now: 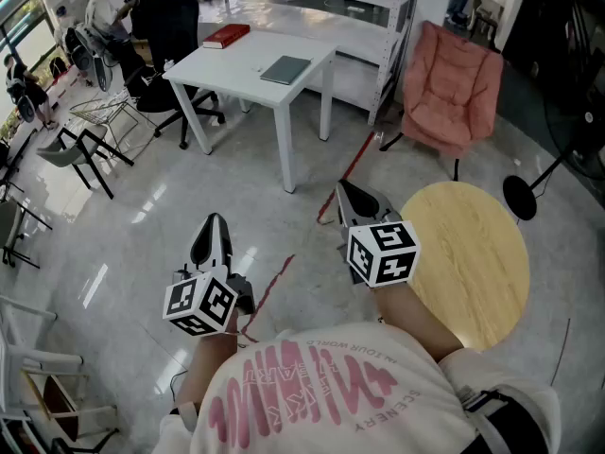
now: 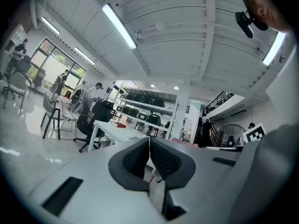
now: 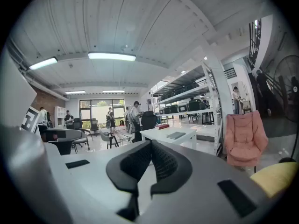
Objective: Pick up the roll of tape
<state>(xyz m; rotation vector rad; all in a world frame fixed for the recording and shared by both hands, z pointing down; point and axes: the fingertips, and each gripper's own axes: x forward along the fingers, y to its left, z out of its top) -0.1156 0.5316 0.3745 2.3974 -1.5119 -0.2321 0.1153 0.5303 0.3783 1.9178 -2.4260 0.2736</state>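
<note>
Head view: was the roll of tape on the white table (image 1: 250, 60)?
— No roll showed there, nor on the floor before it, so its axis and heading couldn't be told. The left gripper (image 1: 214, 223) and right gripper (image 1: 345, 195) hovered short of that table.
Left gripper view?
— Jaws clenched on nothing, table ahead.
Right gripper view?
— Same, empty. The risk: clenched jaws would likely shove a roll aside.

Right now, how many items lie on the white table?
2. A red book lies near the far left corner of the white table; a flat dark notebook lies towards its right side. Smaller things may be hidden.
</note>
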